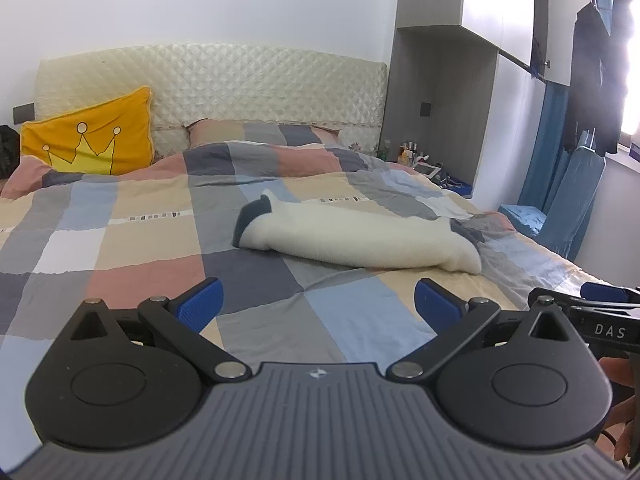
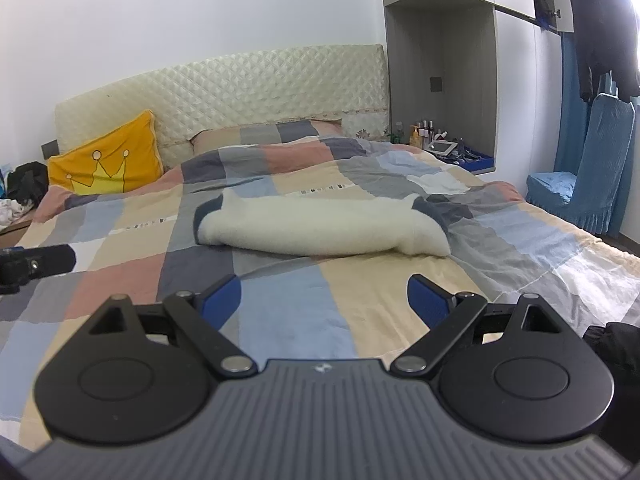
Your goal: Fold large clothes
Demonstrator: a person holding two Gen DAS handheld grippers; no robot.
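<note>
That cream fleece garment (image 1: 356, 236) is lying across the middle of the checked duvet (image 1: 160, 240), already bundled into a long roll, with its dark navy trim (image 1: 250, 216) showing at the left end and a rounded fold at the right end. It looks thick, soft and floppy, probably light for its bulk, and fuzzy enough that it shouldn't slip once pinched. Expect it to sag and unroll if you lift from one spot only. I'd grab it at both ends, one claw at the navy edge on the left, the other at the plump fold on the right, biting through all the layers instead of just the top skin.

Your left gripper (image 1: 316, 300) is spread wide with nothing between its blue pads, hovering over the near part of the bed, angled slightly down toward the roll and well short of it. Same story for the right gripper (image 2: 324, 298): jaws wide apart, empty, near edge of the duvet, tilted a bit downward. The two sit side by side; you can see the right one's tip poking in at the right edge of the left view.
</note>
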